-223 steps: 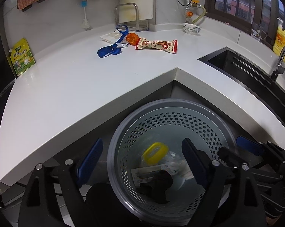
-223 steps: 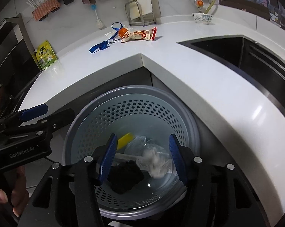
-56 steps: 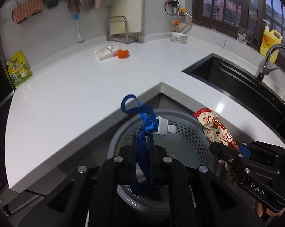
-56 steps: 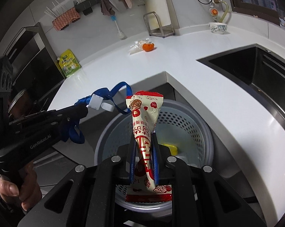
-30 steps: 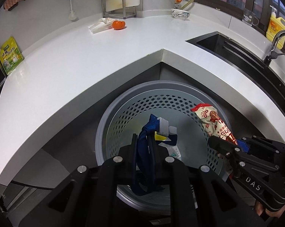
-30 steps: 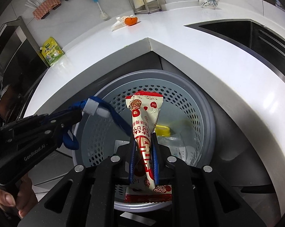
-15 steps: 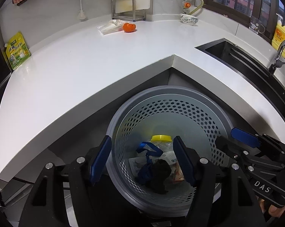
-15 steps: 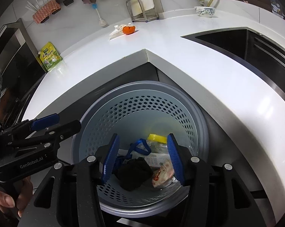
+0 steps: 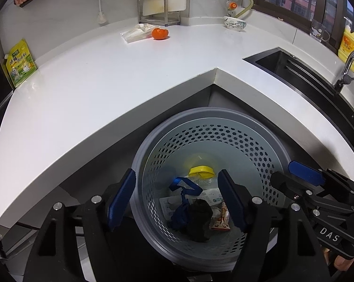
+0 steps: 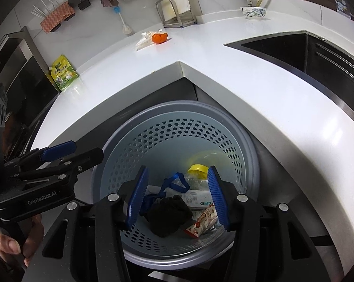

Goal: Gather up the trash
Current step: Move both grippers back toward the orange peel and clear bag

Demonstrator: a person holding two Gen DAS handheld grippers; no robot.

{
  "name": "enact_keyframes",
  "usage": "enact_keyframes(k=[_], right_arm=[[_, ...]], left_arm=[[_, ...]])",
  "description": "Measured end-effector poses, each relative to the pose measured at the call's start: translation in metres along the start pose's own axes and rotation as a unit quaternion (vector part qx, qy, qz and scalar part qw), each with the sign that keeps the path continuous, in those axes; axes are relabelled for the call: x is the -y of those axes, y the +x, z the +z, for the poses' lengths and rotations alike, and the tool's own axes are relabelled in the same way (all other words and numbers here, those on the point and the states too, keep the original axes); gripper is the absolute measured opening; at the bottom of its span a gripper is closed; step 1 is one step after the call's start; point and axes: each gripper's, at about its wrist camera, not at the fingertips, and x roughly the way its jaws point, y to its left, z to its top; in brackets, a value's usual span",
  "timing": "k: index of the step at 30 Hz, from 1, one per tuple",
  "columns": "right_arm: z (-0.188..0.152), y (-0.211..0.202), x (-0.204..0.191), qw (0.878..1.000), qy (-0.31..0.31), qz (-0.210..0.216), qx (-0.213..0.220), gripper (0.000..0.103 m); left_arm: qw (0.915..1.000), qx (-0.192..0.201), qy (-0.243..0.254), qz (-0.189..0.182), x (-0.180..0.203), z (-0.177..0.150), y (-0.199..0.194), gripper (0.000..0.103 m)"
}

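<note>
A grey perforated trash basket (image 9: 224, 129) (image 10: 177, 127) stands on the floor under the counter corner. In it lie a blue lanyard (image 9: 184, 188) (image 10: 171, 183), a red snack wrapper (image 9: 221, 221) (image 10: 201, 221), a black wad (image 9: 198, 218) (image 10: 168, 216), a yellow lid (image 9: 201, 171) (image 10: 197, 169) and white packets. My left gripper (image 9: 177, 199) is open and empty over the basket. My right gripper (image 10: 177, 197) is open and empty over it too. On the counter lie an orange (image 9: 160, 33) (image 10: 159, 38) and a clear wrapper (image 9: 135, 33) (image 10: 144, 40).
The white L-shaped counter (image 9: 106, 75) wraps around the basket. A black sink (image 9: 294, 70) and a tap (image 9: 348, 68) are at the right. A green pouch (image 9: 19, 63), a small bowl (image 9: 234, 24) and a metal rack (image 9: 158, 9) stand near the wall.
Both grippers opened over the basket: the left dropped the blue lanyard and the right dropped the snack wrapper, which now lie inside. Since half a second ago, little has moved.
</note>
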Motion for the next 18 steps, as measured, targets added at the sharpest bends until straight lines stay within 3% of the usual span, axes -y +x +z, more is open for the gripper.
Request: enact_keyframes(k=[18], right_arm=[[0.040,-0.018,0.004,0.999,-0.010,0.002,0.052,0.054]], left_arm=[[0.9998,0.007,0.014,-0.014,0.002,0.028,0.003,0.075]])
